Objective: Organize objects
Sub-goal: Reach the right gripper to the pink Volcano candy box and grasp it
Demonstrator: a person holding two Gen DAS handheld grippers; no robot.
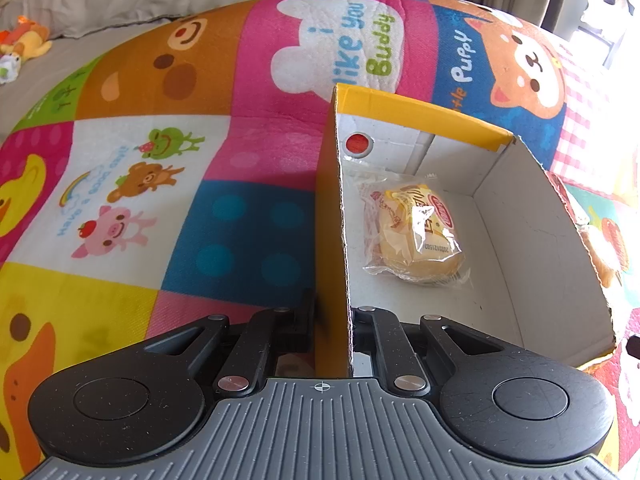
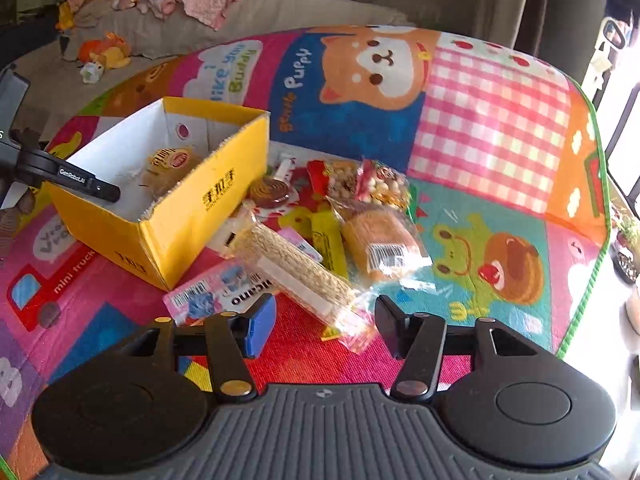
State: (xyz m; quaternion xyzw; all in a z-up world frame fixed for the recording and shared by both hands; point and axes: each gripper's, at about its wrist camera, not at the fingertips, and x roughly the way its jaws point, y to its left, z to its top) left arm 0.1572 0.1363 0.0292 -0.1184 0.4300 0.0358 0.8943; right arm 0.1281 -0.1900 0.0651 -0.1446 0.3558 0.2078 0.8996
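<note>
Left claw point(image 1: 331, 320) clamped on cardboard box point(image 1: 520, 208) wall; right claw point(image 2: 324, 326) open, crinkly long noodle pack point(image 2: 296, 268) just ahead, angled up-left.

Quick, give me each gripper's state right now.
Left gripper: shut on the yellow box wall.
Right gripper: open, holding nothing, above the snack packets.

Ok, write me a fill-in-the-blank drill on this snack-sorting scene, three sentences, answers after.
1. The left gripper is shut on the ____ of the yellow box.
2. Inside the box lies ____ wrapped bun.
3. The right gripper is ____, with nothing pressed between its pads, above the long noodle packet.

Missing words: wall; one; open
</note>
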